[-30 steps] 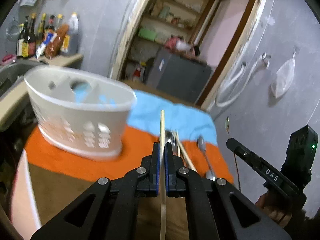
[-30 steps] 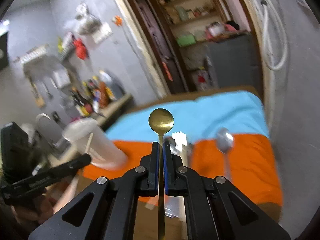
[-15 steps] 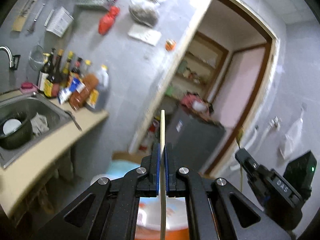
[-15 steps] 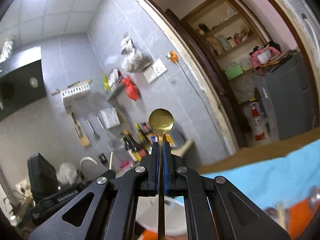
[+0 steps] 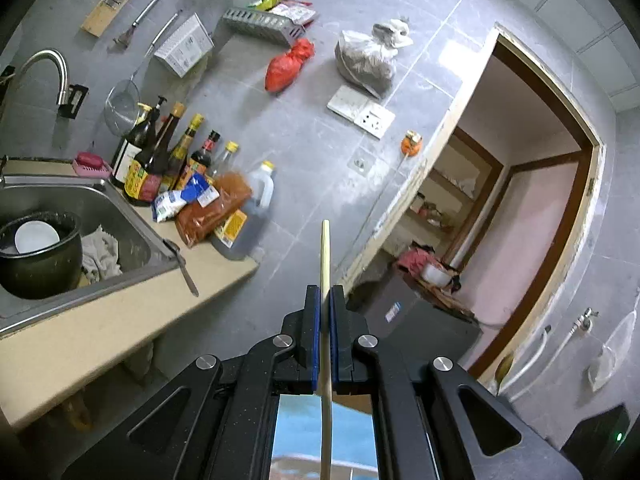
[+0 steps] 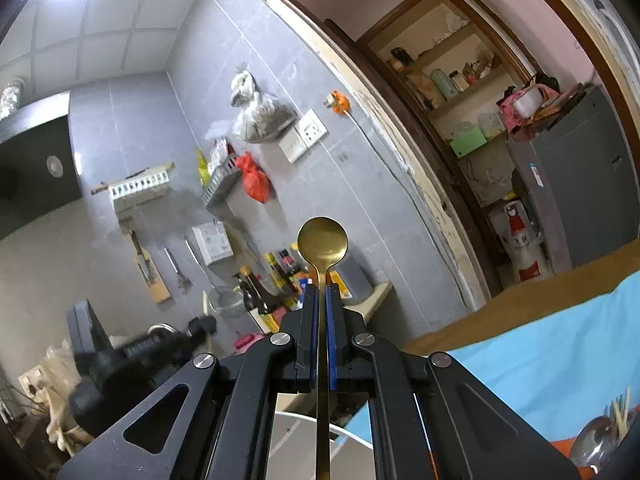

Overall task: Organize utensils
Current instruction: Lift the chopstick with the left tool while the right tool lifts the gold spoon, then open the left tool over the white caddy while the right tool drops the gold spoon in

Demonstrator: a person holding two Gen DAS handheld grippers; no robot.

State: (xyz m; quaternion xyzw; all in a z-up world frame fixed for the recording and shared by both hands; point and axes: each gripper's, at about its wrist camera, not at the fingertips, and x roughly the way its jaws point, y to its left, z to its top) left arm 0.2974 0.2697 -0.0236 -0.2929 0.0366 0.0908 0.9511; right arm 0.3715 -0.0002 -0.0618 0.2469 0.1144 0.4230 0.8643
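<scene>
My left gripper (image 5: 325,300) is shut on a pale wooden chopstick (image 5: 325,264) that stands upright between the pads, tip up toward the wall. My right gripper (image 6: 322,298) is shut on a gold spoon (image 6: 323,240), bowl up. Both point up at the wall. The left gripper also shows in the right wrist view (image 6: 132,356) at lower left. The white utensil holder's rim (image 6: 344,434) shows below the right gripper. A silver spoon (image 6: 596,442) and chopsticks (image 6: 620,410) lie on the cloth at the lower right corner.
A blue cloth (image 6: 560,360) covers the wooden table (image 6: 520,304). A counter (image 5: 120,316) with a steel sink (image 5: 100,216), a dark pot (image 5: 36,256) and several sauce bottles (image 5: 160,160) stands left. A doorway (image 5: 520,220) with a grey cabinet (image 6: 576,196) is at right.
Both grippers have tilted upward, away from the table, each still holding its utensil. The holder and cloth have dropped out of the left view; only the holder's rim shows below the right gripper.
</scene>
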